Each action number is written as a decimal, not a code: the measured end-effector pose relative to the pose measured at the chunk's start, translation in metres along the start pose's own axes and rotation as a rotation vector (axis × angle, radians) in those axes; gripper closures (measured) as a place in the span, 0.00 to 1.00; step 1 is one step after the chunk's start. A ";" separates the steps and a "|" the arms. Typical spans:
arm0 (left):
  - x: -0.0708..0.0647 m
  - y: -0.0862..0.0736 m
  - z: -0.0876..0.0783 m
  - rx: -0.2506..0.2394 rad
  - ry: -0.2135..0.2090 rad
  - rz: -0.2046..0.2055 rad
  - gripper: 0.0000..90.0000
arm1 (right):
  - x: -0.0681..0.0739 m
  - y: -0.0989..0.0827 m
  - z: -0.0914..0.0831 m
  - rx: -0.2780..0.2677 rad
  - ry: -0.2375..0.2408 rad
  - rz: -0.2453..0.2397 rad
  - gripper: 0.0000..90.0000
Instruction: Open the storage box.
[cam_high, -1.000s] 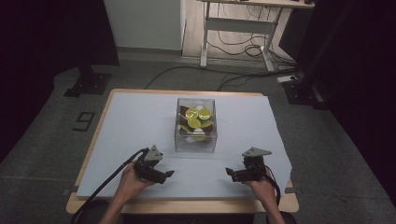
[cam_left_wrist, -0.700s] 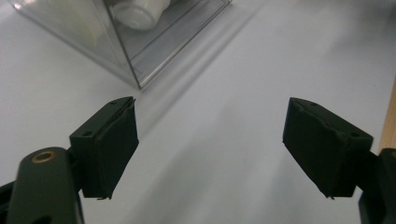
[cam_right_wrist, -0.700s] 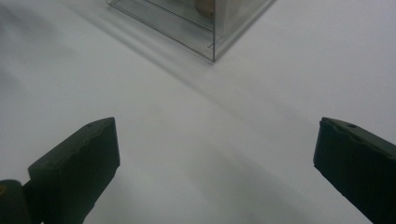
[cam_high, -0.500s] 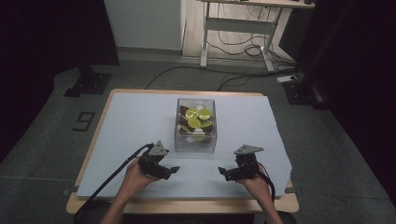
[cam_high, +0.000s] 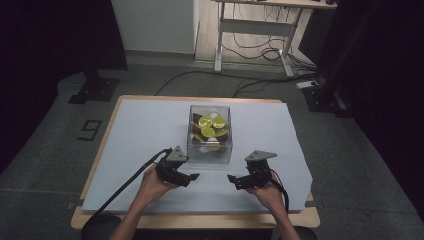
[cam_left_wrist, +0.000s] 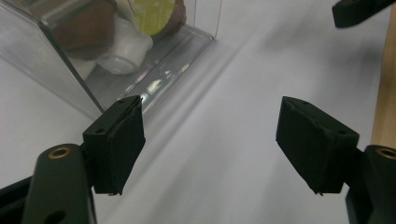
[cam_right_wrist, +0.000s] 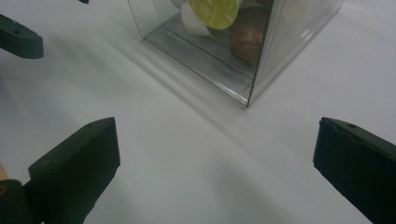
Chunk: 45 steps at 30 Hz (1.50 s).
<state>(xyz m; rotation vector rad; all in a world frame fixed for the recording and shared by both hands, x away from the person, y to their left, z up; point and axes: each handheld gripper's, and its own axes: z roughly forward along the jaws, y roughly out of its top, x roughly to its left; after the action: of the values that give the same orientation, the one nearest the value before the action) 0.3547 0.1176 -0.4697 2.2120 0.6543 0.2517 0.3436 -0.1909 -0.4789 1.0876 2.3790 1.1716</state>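
A clear plastic box (cam_high: 210, 134) stands mid-table, holding several yellow-lidded white capsules (cam_high: 211, 126) and brown ones. My left gripper (cam_high: 193, 176) hovers just in front of the box's near left corner, jaws pointing right. Its jaws have just been closing a little; in the left gripper view the gripper (cam_left_wrist: 212, 121) is open with nothing but bare sheet between them, and the box (cam_left_wrist: 88, 51) sits at upper left. My right gripper (cam_high: 232, 179) faces it from the right. It (cam_right_wrist: 219, 140) stands wide open and empty, below the box's corner (cam_right_wrist: 233, 46).
A pale blue sheet (cam_high: 145, 130) covers the wooden table, whose front edge (cam_high: 200, 220) lies near the person's forearms. A black cable (cam_high: 125, 182) trails from the left gripper off the table's front left. Stands and desk legs are on the floor beyond.
Both hands have moved away from the front edge toward the box and slightly closer to each other. The box has not moved.
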 end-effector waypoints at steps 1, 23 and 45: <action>0.002 0.002 0.001 -0.004 0.006 -0.004 0.27 | 0.001 0.002 0.001 -0.006 0.000 -0.007 0.02; 0.003 0.021 0.016 -0.034 0.014 -0.017 0.38 | 0.008 0.028 0.011 -0.004 0.036 -0.002 0.31; 0.014 0.031 0.030 -0.037 0.079 -0.034 0.54 | 0.006 0.047 0.032 -0.009 0.010 -0.013 0.62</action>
<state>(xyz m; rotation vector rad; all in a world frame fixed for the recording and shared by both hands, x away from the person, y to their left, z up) 0.3895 0.0893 -0.4667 2.1626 0.7241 0.3328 0.3804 -0.1500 -0.4628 1.0638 2.3822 1.1849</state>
